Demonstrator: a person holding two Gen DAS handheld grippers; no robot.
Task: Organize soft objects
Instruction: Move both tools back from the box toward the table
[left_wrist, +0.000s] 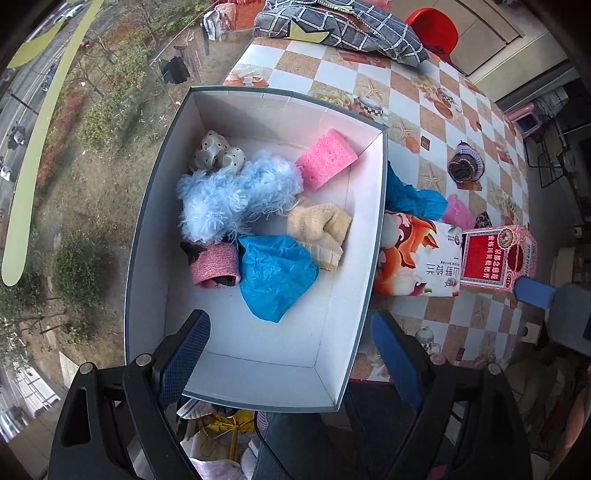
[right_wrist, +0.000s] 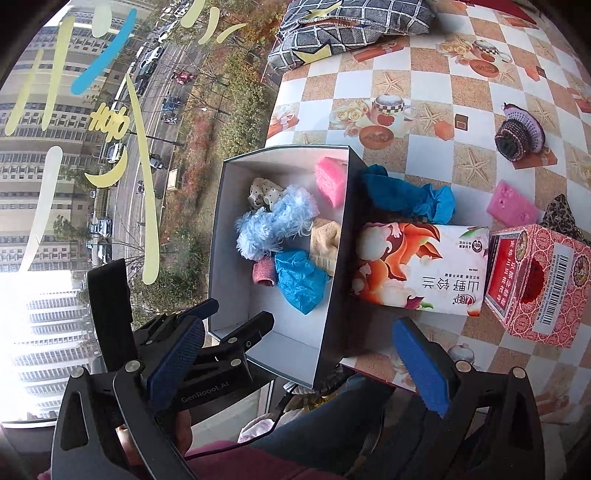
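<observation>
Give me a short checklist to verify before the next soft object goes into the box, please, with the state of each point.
1. Left gripper open and empty: ok, jaws wide apart above the box.
2. Right gripper open and empty: ok.
3. Free room in the box: ok, its near floor is bare.
4. Soft objects left outside: ok, the blue cloth, pink sponge and knitted hat lie on the table.
5. Path to the blue cloth: not ok, the flowered carton lies in front of it.
6. Box seated firmly on the table: cannot tell, its near end seems to overhang the edge.
</observation>
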